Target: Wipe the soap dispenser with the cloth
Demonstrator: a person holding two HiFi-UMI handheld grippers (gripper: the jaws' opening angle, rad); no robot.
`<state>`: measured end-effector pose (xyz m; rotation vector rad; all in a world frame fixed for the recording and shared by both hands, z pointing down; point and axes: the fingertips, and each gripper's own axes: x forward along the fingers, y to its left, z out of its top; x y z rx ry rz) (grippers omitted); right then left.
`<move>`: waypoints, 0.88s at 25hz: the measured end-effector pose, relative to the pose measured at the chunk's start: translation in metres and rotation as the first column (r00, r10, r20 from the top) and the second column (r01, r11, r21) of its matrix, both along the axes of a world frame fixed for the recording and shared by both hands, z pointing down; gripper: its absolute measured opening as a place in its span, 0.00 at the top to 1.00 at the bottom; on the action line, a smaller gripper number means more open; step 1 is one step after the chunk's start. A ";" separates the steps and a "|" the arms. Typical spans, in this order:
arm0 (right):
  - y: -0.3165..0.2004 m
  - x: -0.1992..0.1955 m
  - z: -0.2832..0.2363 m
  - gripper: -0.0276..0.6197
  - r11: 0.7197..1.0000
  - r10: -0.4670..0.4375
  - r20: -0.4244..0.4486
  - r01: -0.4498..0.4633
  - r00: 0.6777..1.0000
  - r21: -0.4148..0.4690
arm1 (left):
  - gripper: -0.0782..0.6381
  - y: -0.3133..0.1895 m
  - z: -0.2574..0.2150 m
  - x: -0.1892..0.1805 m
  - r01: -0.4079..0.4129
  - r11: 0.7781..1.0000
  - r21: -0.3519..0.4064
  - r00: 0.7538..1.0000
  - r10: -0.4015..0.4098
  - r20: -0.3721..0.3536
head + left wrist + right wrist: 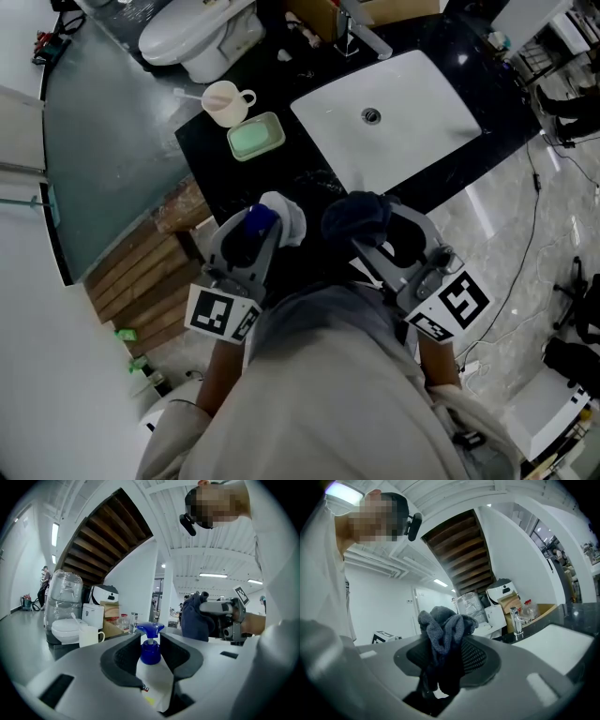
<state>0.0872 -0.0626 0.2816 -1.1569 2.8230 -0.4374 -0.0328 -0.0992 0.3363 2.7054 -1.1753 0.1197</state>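
While the left tool (151, 644) clamps the soap dispenser (152, 674) by its white body, the blue pump head (150, 630) stands upright just past the pads, right between them. Over on the other side, the right tool (446, 641) is closed on the cloth (440, 627), a dark blue bundle bunched between its pads and spilling over the tips. Seen from the left tool, that cloth sits off to the right of the pump and a little beyond it (near, but not touching the dispenser). Both tools are side by side over the near edge of the black desk (234, 178). Beyond the right tool's tips lies a white sink (412, 122). Past the left tool's tips sit a cup (225, 101) and a green soap dish (255, 137).
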 end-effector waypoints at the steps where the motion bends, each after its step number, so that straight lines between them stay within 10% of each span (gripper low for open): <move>1: -0.004 -0.001 0.002 0.73 1.000 0.004 -0.003 -0.004 1.000 -0.011 | 0.71 0.000 0.000 -0.002 0.000 1.000 -0.005 1.000 0.000 -0.007; 22: -0.050 -0.084 0.018 0.73 0.958 -0.286 -0.149 0.280 0.947 -0.060 | 0.71 -0.005 0.005 -0.045 0.025 0.999 -0.041 0.995 -0.029 -0.096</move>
